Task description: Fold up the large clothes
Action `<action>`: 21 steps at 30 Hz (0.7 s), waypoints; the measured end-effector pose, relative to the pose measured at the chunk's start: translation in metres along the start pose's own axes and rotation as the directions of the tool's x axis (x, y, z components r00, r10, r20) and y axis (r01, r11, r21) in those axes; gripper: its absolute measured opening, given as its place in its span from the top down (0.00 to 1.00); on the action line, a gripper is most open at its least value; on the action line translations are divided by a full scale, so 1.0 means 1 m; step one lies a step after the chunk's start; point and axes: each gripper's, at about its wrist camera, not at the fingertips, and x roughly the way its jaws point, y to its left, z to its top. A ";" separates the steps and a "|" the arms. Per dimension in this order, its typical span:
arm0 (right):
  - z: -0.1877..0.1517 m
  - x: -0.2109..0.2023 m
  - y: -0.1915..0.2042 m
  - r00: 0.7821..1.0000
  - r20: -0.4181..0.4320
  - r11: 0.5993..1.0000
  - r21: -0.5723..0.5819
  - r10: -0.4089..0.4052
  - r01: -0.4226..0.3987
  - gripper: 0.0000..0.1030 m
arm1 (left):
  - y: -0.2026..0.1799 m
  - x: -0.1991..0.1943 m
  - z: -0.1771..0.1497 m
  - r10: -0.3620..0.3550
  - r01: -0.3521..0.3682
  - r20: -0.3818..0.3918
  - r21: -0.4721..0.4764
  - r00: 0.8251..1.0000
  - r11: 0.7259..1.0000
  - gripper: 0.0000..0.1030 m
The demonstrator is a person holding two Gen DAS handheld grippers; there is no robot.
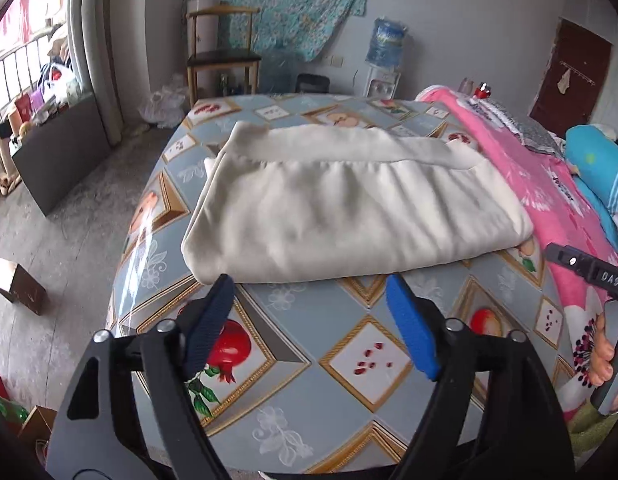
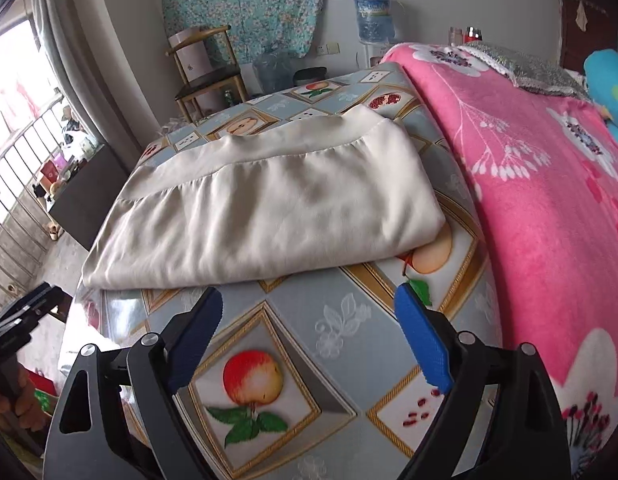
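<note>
Both hand-held grippers hanging back, spread wide and empty, over a folded cream garment on the worktop.

Left hand-held gripper [image 1: 309,300] and right hand-held gripper [image 2: 309,312] are both standing with jaws wide apart, nothing between the blue pads; each is sitting just short of the garment's near edge, over bare patterned tablecloth [image 1: 361,364]. Judging by this, they are clear of the cloth so the fold can lie undisturbed. The cream garment [image 1: 349,208] is lying flat mid-worktop in a thick rectangular stack, its near edge a soft rounded fold, a smoother band running along the far side with gathers just below it. Its right corner is sitting near the pink blanket [image 2: 529,184], not quite touching. Faint wrinkles are showing across the top; a further fold looks possible.
</note>
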 end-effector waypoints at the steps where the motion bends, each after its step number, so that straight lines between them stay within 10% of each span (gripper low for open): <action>1: -0.003 -0.006 0.004 1.000 0.012 1.000 -0.011 -0.017 0.018 0.14 | -0.005 -0.007 0.000 0.000 0.000 0.018 0.004 1.000 1.000 0.21; 21: -0.004 -0.093 0.057 0.927 0.316 0.965 -0.091 -0.204 0.244 0.06 | -0.039 -0.059 0.007 0.135 -0.140 0.138 0.024 0.981 0.990 0.07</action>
